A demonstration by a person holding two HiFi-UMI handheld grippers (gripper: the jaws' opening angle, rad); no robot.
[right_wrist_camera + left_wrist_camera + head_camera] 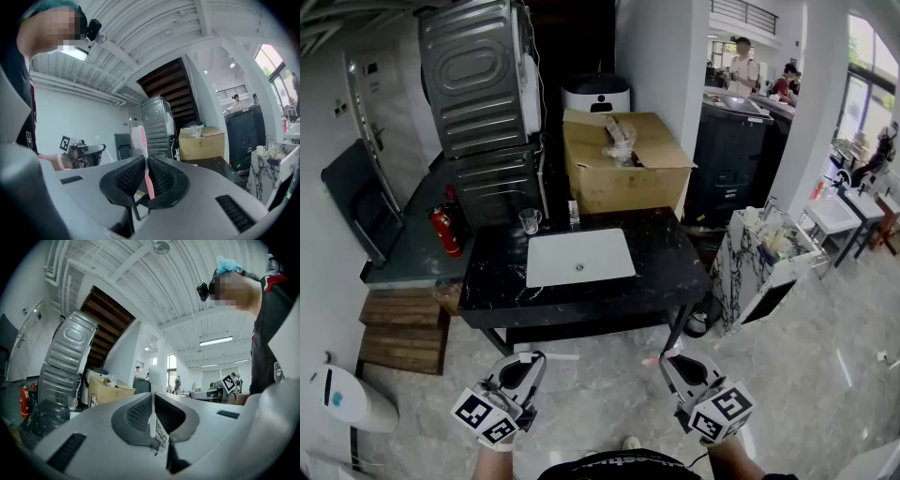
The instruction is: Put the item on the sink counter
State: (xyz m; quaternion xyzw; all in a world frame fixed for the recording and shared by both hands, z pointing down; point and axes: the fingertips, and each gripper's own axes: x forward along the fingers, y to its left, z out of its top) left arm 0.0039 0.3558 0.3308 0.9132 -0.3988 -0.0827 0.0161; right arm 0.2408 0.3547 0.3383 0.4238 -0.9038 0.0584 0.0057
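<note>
The thin white item [155,378] pinched in the left gripper's [153,404] jaws stands edge-on with a blurred top, so I can't say what it is. Its lower end vanishes between the jaws. The pink toothbrush's [140,145] handle likewise sinks out of sight inside the right gripper [145,161]. The head view's bottom edge cuts off the left forearm [494,463] and right forearm [733,457]. The small bottle [573,211] beside the glass [530,220] on the worktop [666,262] is too small to identify. The frame clips the white appliance [337,398] at lower left.
</note>
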